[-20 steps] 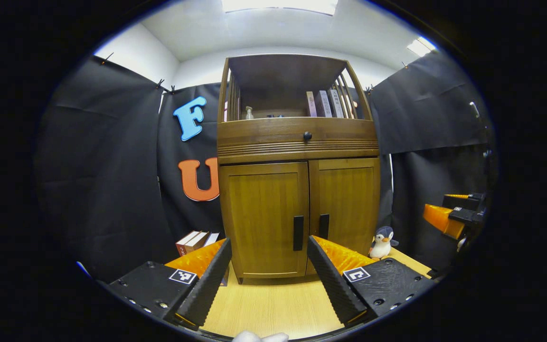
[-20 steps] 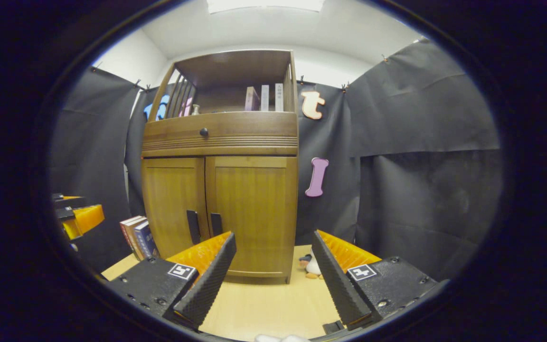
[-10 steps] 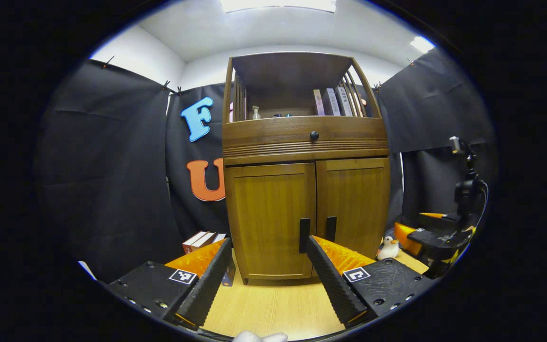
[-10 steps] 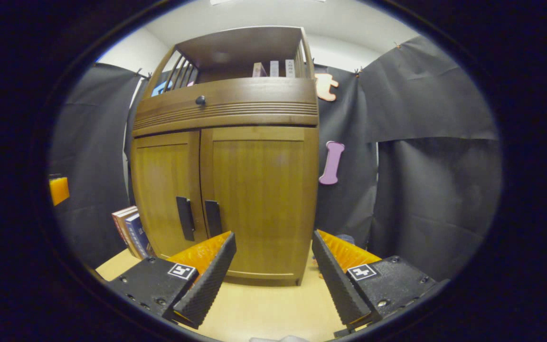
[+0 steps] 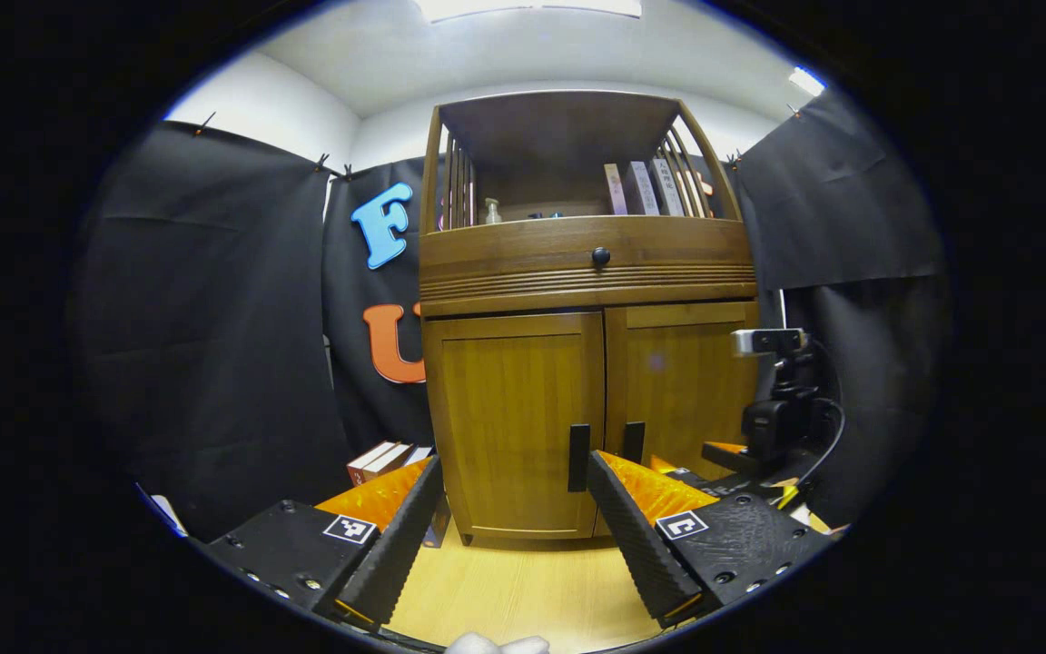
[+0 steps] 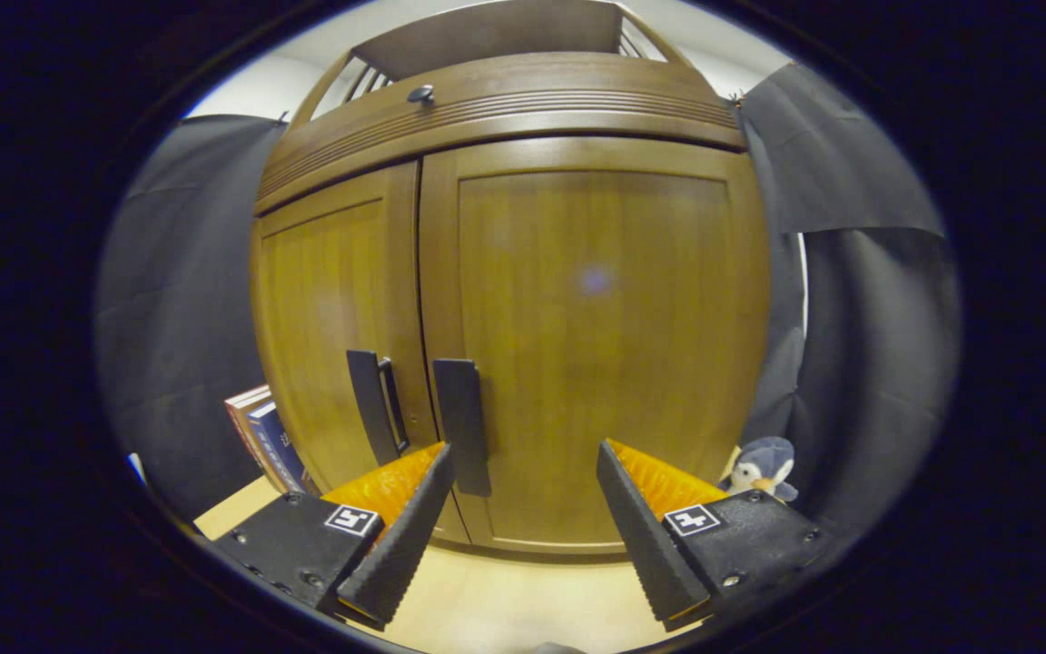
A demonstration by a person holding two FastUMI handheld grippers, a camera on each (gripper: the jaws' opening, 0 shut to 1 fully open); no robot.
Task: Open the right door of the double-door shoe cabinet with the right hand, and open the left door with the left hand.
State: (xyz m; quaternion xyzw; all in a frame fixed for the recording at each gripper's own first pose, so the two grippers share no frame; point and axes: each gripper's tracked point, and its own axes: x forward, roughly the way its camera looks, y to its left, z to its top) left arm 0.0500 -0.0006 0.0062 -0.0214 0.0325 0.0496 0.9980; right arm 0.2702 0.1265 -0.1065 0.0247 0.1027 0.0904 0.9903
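Now the right gripper, jaws wide and empty, sits close to the right door's upright handle, which lies slightly left, probably just short of contact.

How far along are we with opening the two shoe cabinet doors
Nothing is done yet: the right door and the left door are both shut. In hand: the right gripper is open, close in front of the right door, with the right handle near one finger but not between the two. Left to do: grip and pull that handle, then the left gripper, open and farther back, takes the left handle.
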